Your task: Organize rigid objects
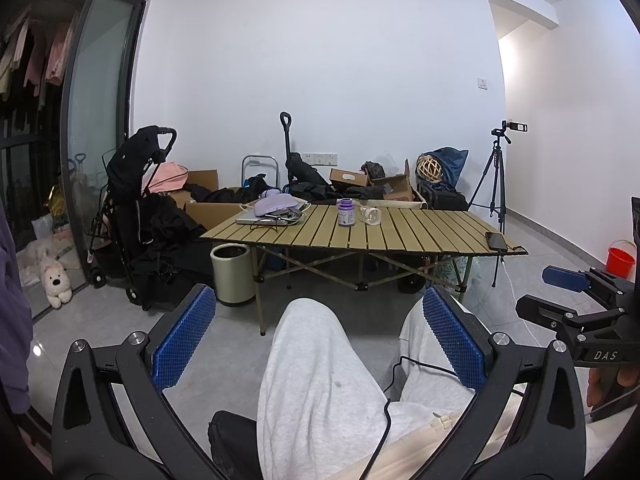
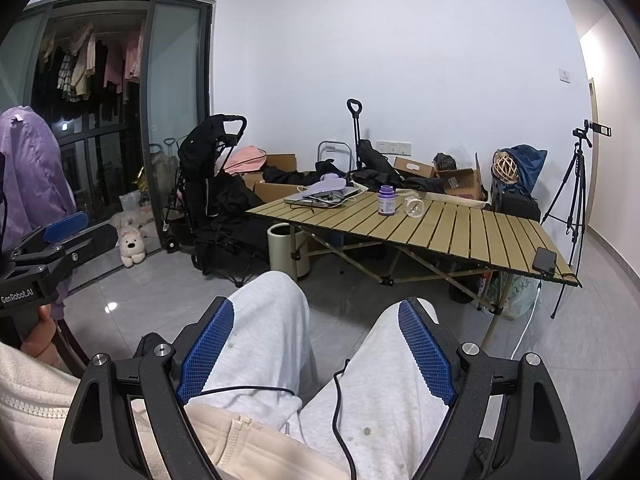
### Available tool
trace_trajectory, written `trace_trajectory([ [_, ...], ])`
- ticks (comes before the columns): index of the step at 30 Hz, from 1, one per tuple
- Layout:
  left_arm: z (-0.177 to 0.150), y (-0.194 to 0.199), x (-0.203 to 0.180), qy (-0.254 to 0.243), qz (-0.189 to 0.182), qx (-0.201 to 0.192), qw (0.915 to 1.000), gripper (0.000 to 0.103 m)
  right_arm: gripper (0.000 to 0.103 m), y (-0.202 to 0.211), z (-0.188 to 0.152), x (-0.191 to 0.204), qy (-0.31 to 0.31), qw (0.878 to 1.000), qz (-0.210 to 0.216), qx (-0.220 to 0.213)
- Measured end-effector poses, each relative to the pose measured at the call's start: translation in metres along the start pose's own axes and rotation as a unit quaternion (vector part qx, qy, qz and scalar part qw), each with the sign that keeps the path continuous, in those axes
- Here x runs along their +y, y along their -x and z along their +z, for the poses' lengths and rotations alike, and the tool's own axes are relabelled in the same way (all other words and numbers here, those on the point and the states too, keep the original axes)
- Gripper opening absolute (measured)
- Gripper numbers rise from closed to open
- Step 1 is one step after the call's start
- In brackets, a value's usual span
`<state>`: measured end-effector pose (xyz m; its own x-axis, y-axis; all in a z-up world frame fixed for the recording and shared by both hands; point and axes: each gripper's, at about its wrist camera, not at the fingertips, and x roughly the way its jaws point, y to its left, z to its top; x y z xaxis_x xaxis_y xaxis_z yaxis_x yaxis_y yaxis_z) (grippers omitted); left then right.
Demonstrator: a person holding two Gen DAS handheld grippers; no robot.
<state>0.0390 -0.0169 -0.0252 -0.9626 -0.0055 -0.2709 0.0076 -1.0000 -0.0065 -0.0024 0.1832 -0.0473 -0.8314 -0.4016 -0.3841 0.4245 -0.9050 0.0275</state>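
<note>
A purple bottle point(image 1: 345, 212) and a clear glass jar point(image 1: 370, 214) stand side by side on the slatted folding table point(image 1: 420, 232); they also show in the right wrist view, the bottle point(image 2: 386, 200) left of the jar point(image 2: 414, 206). A black phone point(image 1: 496, 241) lies at the table's right edge. My left gripper point(image 1: 320, 340) is open and empty, held over the person's lap, far from the table. My right gripper point(image 2: 316, 348) is also open and empty above the knees; it also shows at the right of the left wrist view point(image 1: 568, 292).
A laptop with a purple item on it point(image 1: 272, 210) sits at the table's far left. A pale bin point(image 1: 233, 274) stands under the table, a black stroller point(image 1: 136, 208) to the left, a tripod point(image 1: 496, 184) and red bucket point(image 1: 620, 258) to the right. Boxes line the wall.
</note>
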Motion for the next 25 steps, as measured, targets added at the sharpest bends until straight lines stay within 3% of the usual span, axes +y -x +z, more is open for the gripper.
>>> trace_trajectory([
  [25,-0.0003,-0.0004,0.0077,0.006,-0.005,0.007,0.9999,0.103,0.089,-0.0011,-0.0007,-0.0012,0.000,1.000,-0.001,0.002],
])
